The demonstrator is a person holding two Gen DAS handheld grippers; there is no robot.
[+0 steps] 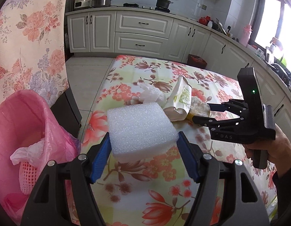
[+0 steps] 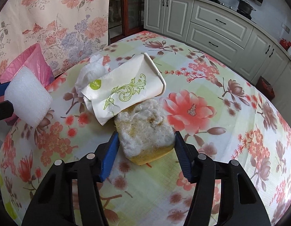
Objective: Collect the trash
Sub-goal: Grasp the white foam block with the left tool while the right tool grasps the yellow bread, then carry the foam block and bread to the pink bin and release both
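Observation:
My left gripper [image 1: 143, 141] is shut on a white foam block [image 1: 140, 130] and holds it above the near left part of the floral table [image 1: 164, 188]; the block also shows in the right wrist view [image 2: 27, 99]. My right gripper [image 2: 146, 141] has its blue fingers [image 2: 111, 148] against both sides of a worn yellow sponge [image 2: 145, 131] that rests on the table. A crushed paper cup [image 2: 124, 88] and a crumpled white tissue [image 2: 92, 69] lie just beyond the sponge. A bin with a pink bag [image 1: 27, 131] stands left of the table.
A floral curtain [image 1: 28, 37] hangs behind the bin. White kitchen cabinets [image 1: 141, 33] line the far wall, with a small red bin [image 1: 197, 60] on the floor past the table's far edge. A dark chair or stand [image 1: 68, 109] sits between bin and table.

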